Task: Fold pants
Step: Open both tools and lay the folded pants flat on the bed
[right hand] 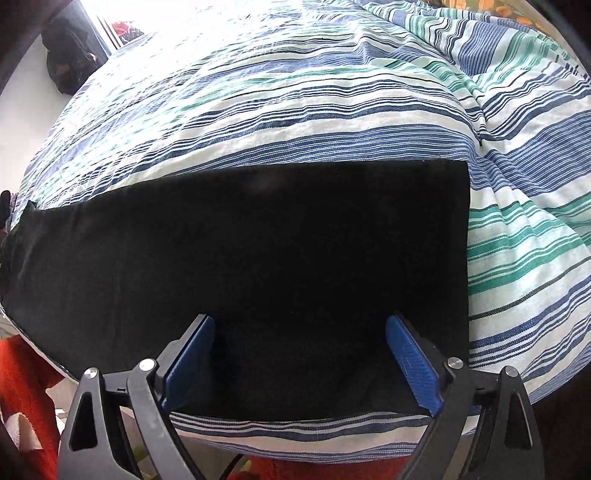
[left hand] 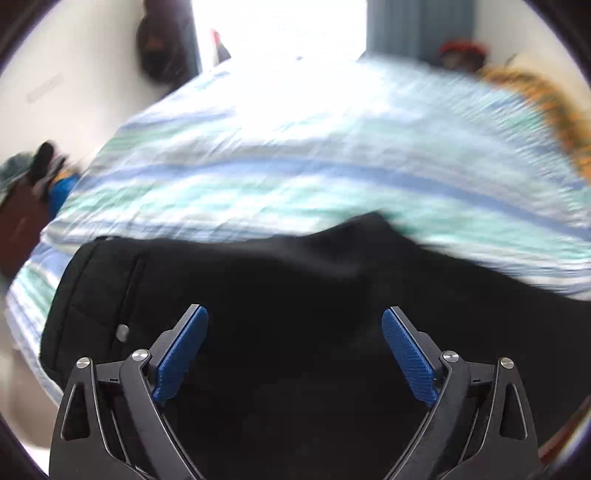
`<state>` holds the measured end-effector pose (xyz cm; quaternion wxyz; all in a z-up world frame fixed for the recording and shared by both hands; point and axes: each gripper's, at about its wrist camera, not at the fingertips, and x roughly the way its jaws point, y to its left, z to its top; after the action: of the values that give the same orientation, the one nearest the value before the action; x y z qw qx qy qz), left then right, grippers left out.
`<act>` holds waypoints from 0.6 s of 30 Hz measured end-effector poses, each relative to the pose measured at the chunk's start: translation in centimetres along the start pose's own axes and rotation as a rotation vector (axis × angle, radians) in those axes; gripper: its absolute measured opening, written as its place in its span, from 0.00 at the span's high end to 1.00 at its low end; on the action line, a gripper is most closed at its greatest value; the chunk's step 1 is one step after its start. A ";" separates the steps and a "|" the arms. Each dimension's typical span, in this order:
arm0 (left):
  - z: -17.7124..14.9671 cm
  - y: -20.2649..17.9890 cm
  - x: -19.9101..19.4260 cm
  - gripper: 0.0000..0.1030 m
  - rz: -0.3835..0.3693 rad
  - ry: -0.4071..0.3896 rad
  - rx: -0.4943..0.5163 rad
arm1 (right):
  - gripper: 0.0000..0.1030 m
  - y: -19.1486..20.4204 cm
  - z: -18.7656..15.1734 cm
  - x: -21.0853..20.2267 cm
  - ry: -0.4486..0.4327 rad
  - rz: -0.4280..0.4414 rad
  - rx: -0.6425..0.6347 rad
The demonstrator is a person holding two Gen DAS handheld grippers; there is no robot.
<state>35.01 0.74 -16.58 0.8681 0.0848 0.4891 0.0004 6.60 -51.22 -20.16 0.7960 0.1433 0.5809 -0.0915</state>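
Black pants (right hand: 240, 251) lie flat on a bed, spread over a striped cover (right hand: 295, 110) in blue, green and white bands. Seen from the right wrist, the pants form a smooth dark panel with a straight edge at the right and a long stretch running off to the left; the near hem sits just inside the bed's front edge, with a strip of cover showing below it. Seen from the left wrist, the pants (left hand: 295, 295) show a seam, a pocket line and a small metal button (left hand: 122, 332) at the left, and the far edge rises in a soft hump. Left gripper (left hand: 295, 314): jaws spread wide over the pants, blue pads (left hand: 181, 358) apart with nothing pinched between them. Right gripper (right hand: 300, 321): jaws likewise wide, pads (right hand: 413, 365) standing at either side of the cloth near the hem, not pressing it. No containers can be made out. The cover is rumpled into folds toward the far right. Room: pale walls, a bright window (left hand: 277, 29) beyond the bed with a grey-blue curtain (left hand: 417, 26) beside it, a dark bag (right hand: 70, 55) against the wall at the far left, an orange patterned cloth (left hand: 546, 110) at the bed's far right corner, and a red patterned fabric (right hand: 26, 398) below the bed's near edge. The left wrist view is smeared by blur, so smaller items by the wall cannot be told.
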 end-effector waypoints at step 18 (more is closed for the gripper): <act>1.8 -3.0 -1.0 0.05 -0.461 0.050 0.081 | 0.07 0.4 -0.1 0.0 -0.011 -0.002 -0.014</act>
<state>35.77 -2.53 -15.28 0.8287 0.0058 0.5165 -0.2153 6.69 -50.79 -20.15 0.8001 0.1369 0.5773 -0.0890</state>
